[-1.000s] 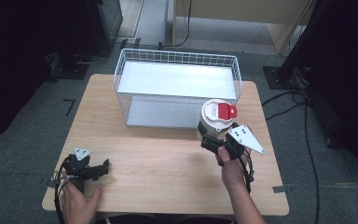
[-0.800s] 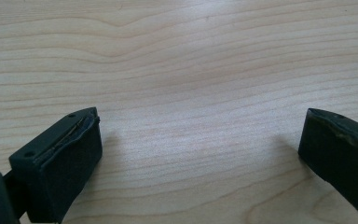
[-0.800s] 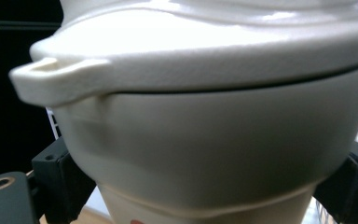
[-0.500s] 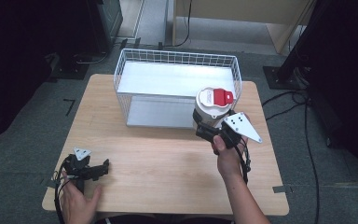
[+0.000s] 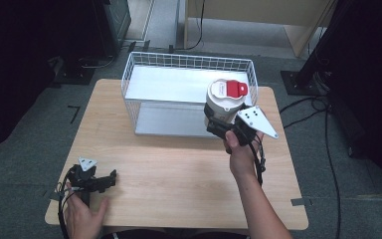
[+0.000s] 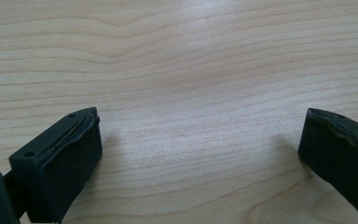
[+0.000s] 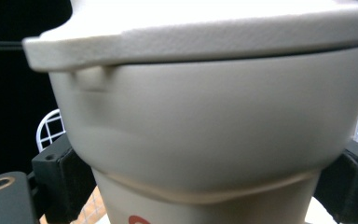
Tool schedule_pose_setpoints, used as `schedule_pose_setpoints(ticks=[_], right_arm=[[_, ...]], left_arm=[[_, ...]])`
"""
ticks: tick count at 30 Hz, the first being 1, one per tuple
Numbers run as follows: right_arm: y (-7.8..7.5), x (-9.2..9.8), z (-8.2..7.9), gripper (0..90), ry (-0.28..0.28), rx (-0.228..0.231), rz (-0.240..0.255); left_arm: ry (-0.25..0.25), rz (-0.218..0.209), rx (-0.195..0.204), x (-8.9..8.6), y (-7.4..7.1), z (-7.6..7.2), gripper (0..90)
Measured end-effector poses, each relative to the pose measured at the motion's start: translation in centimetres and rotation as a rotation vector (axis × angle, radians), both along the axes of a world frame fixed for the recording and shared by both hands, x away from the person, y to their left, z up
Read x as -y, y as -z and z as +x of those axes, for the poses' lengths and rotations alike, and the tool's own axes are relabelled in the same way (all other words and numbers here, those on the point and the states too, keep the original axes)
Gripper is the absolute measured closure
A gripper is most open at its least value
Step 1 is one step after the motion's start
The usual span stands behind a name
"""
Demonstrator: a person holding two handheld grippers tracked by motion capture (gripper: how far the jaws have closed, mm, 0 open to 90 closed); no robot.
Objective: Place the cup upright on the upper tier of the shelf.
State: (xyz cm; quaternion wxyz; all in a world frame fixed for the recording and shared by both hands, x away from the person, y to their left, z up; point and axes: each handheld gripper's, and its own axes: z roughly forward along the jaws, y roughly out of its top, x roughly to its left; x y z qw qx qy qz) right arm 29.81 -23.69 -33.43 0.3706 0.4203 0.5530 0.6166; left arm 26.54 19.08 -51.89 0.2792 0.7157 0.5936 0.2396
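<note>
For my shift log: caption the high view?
Right gripper carries a tub over the wire basket's edge.

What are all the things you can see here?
Cup with lid: one, cream-white with a red tab on its lid, held up at the basket's near right corner.
Wire basket: one, white, at the far middle of the table.
Table: one, light wood, under everything.
Cables: several, black, on the grey floor to the right.
Right gripper: one, black with a grey plate, jaws closed on the cup's sides.
Left gripper: one, black, jaws apart, low over the table's near left corner.
Hands: two, one on each gripper.
</note>
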Motion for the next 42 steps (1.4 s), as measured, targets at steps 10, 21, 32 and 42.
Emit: schedule_pose_setpoints(ticks=[10,21,32,42], right_arm=[[-1.2,-0.7,1.3,8.0,0.001,0.016,0.013],[-2.4,-1.6,2.8,8.0,0.006,0.022,0.016],[-2.8,-2.5,5.6,8.0,0.034,0.012,0.001],[-2.9,-3.0,8.4,8.0,0.054,-0.006,-0.022]], left_arm=[[-0.001,-0.002,0.0,0.0,0.0,0.0,0.0],[-0.001,-0.002,0.0,0.0,0.0,0.0,0.0],[-0.002,-0.002,0.0,0.0,0.0,0.0,0.0],[-0.002,-0.002,0.0,0.0,0.0,0.0,0.0]])
